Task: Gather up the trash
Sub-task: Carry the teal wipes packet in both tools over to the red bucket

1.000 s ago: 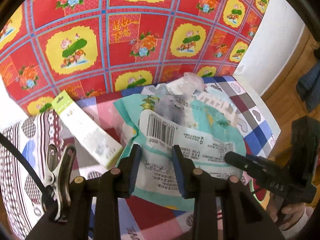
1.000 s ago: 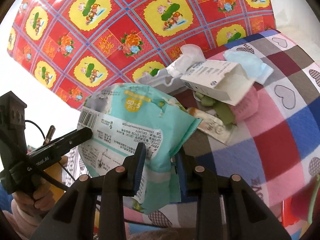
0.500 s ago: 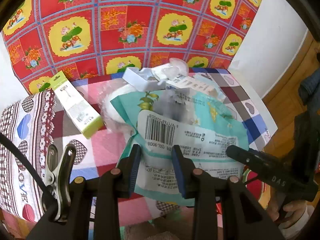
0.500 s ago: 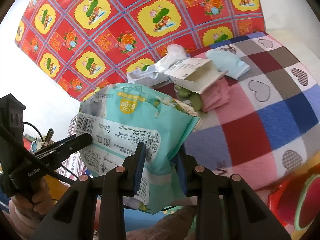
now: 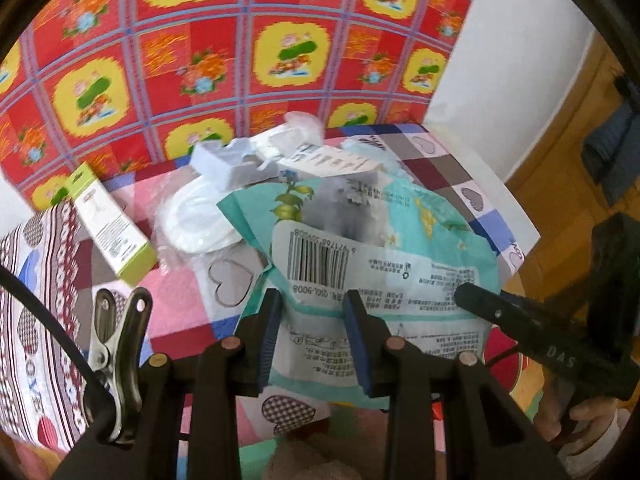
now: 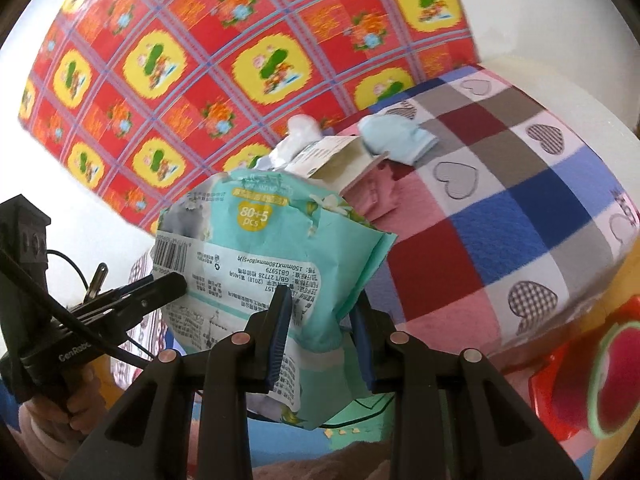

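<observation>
Left wrist view: 2 grippers, ours, both clamped on 1 teal wipes wrapper [image 5: 380, 264], lifted above the patchwork tablecloth [image 5: 176, 304]; left gripper [image 5: 314, 336], right gripper [image 6: 322, 334]. Step: carrying collected trash. Next: a bin, none visible. Remaining: green box [image 5: 112, 228], plastic lid [image 5: 196, 224].
</observation>
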`<state>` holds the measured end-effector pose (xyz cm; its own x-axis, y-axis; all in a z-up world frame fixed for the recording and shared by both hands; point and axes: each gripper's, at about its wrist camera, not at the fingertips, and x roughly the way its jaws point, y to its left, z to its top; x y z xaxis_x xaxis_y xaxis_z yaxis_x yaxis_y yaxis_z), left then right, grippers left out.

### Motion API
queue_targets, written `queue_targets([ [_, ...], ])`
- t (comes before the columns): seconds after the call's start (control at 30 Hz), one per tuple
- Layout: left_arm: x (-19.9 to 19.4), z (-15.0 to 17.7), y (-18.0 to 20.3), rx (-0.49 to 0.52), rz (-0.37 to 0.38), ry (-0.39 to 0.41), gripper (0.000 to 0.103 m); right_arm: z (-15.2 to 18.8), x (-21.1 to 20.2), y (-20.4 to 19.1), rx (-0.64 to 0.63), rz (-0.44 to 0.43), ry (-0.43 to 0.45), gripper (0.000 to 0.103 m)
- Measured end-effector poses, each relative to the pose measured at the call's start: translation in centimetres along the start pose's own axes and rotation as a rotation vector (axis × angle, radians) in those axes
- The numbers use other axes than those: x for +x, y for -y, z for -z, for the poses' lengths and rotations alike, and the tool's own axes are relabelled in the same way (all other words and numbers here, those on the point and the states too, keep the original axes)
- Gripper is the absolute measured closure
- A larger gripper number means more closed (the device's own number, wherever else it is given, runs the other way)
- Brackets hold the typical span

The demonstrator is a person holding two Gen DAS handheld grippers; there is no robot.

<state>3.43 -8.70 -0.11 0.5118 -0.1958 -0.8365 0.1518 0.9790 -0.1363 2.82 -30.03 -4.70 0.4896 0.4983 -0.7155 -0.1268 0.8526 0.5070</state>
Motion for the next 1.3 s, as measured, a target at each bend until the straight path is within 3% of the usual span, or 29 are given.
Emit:
queue_targets([
  [0.47, 2.0, -1.9, 3.4, 0.165, 0.126, -0.020, 0.070, 1.4, -3.3, 2.4, 0.143, 0.124, 0.134, 0.071],
  [1.3, 4.3, -0.8, 16.2, 0.491, 0.342, -0.078, 0.070, 7.5, -12.5, 10.1, 0.405, 0.341, 0.326, 0.071],
])
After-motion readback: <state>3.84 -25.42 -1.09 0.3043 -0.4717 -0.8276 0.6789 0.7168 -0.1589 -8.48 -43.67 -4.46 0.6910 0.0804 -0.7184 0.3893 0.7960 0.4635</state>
